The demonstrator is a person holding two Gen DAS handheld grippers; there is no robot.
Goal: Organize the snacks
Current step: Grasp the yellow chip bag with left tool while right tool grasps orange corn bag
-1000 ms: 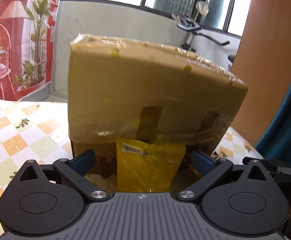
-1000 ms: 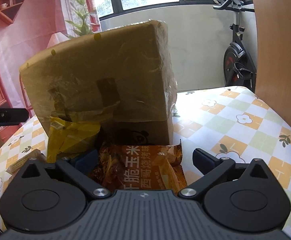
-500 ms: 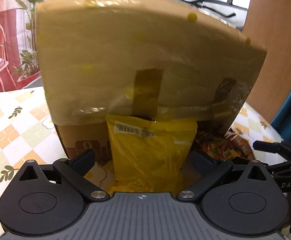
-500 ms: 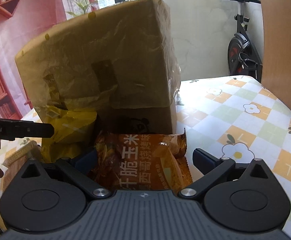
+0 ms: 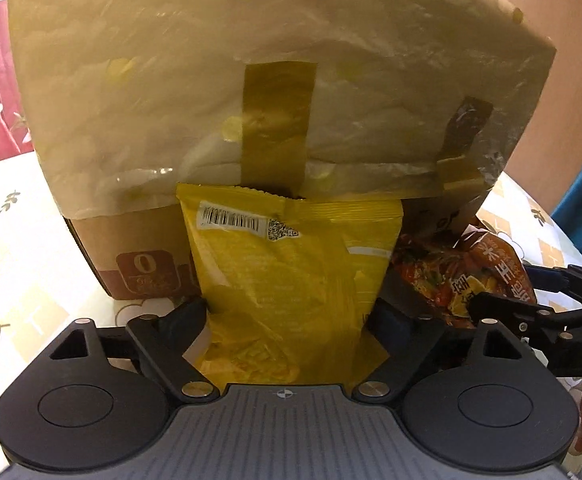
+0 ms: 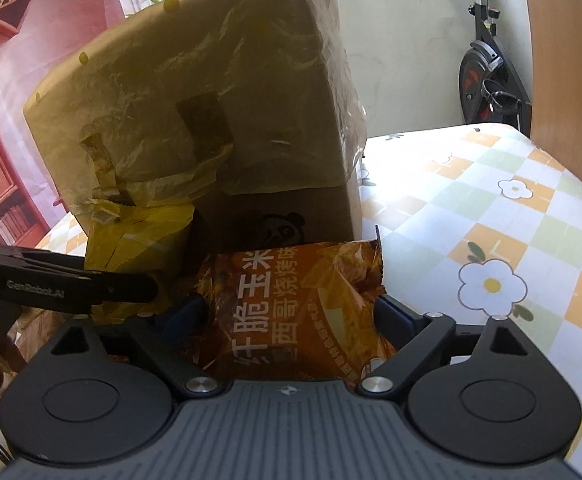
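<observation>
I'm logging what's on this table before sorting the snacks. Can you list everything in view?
cardboard box: one, brown, plastic-wrapped and taped, on the table behind both snack bags
yellow snack bag: one, in front of the box, between the left tongs' fingers
orange snack bag: one, beside the yellow bag, between the right tongs' fingers
tablecloth: one, checked with flowers
exercise bike: one, black, background
left tongs: closing on yellow bag
right tongs: closing on orange bag
</observation>
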